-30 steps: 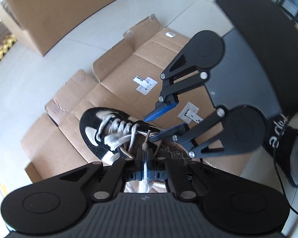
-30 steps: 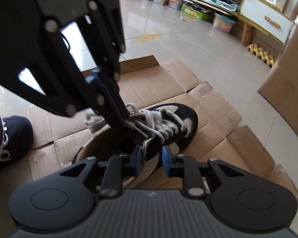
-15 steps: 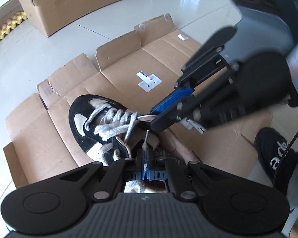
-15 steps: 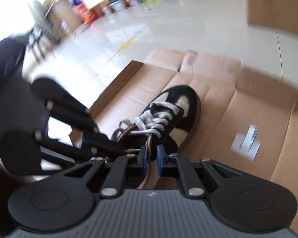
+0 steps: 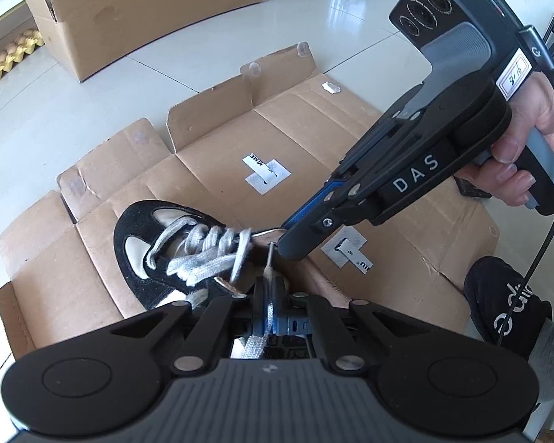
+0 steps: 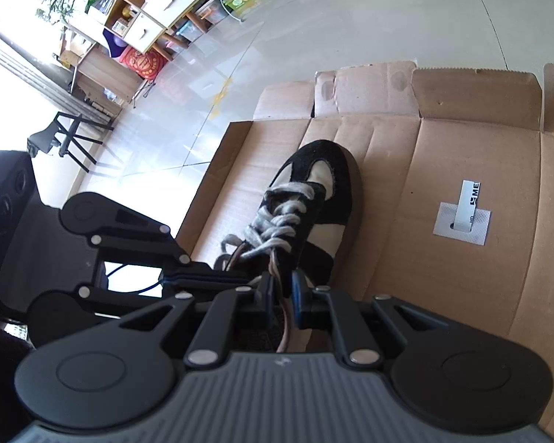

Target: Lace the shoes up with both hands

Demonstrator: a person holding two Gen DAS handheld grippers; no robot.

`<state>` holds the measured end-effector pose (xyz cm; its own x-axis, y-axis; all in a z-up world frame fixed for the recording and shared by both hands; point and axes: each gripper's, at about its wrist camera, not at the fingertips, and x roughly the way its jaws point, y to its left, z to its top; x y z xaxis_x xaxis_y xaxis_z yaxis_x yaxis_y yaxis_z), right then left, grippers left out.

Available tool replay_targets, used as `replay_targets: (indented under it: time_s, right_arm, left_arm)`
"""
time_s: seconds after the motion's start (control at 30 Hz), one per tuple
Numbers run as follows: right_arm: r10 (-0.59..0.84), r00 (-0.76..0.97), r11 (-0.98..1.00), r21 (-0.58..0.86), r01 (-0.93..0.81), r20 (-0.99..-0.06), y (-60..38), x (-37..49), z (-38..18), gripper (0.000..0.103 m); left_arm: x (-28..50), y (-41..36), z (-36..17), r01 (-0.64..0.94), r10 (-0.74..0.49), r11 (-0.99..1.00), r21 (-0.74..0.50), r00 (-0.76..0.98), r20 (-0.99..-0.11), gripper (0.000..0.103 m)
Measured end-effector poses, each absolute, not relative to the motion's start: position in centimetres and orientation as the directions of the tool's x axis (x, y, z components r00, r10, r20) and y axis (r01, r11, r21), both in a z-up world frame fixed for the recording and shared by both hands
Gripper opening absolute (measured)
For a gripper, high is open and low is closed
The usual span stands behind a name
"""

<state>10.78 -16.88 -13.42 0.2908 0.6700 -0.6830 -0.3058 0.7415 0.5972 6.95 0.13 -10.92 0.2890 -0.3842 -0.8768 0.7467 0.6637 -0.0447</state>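
We see a black and white shoe (image 5: 155,251) lying on flattened cardboard (image 5: 218,170) on the floor, just left of centre in the left wrist view, its toe pointing to the upper left. Its grey lace (image 5: 203,254) criss-crosses the tongue.

The left tongs (image 5: 267,302) sit at the bottom centre of that view, clenched on a free end of the lace, which runs between the pads and comes out flat and frayed below them. The thin tip of that end sticks up above the fingers, right at the nose of the right tongs (image 5: 288,243).

The right tongs come in from the upper right of the same view, held by a hand (image 5: 528,147), their tip down at the shoe's collar. In the right wrist view their blue pads (image 6: 297,291) stand a narrow gap apart, with the collar edge and thin strands passing between them. We cannot tell whether the pads press on anything.

A large cardboard box (image 5: 129,11) stands on the tiled floor at the upper left of the left wrist view.
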Motion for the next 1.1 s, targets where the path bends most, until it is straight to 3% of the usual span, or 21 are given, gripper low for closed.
replay_targets:
  time_s: [0.7,0.93,1.1]
  right_arm:
    - [0.693,0.289,0.721,0.619,-0.312,-0.661,-17.7,11.5,-12.5,0.019]
    - [0.667,0.261,0.734,0.556,-0.391,-0.698,-16.6,10.9,-12.3,0.028]
    - [0.652,0.25,0.736,0.518,-0.436,-0.716,-15.8,10.5,-12.4,0.029]
  left_arm:
    - [6.9,-0.2,-10.5,0.764,-0.418,0.644,-0.029,0.321,-0.85,0.001]
    - [7.0,0.1,-11.0,0.746,-0.381,0.664,-0.052,0.277,-0.882,0.018]
    - [7.2,0.1,-11.7,0.736,-0.374,0.675,-0.056,0.276,-0.886,0.017]
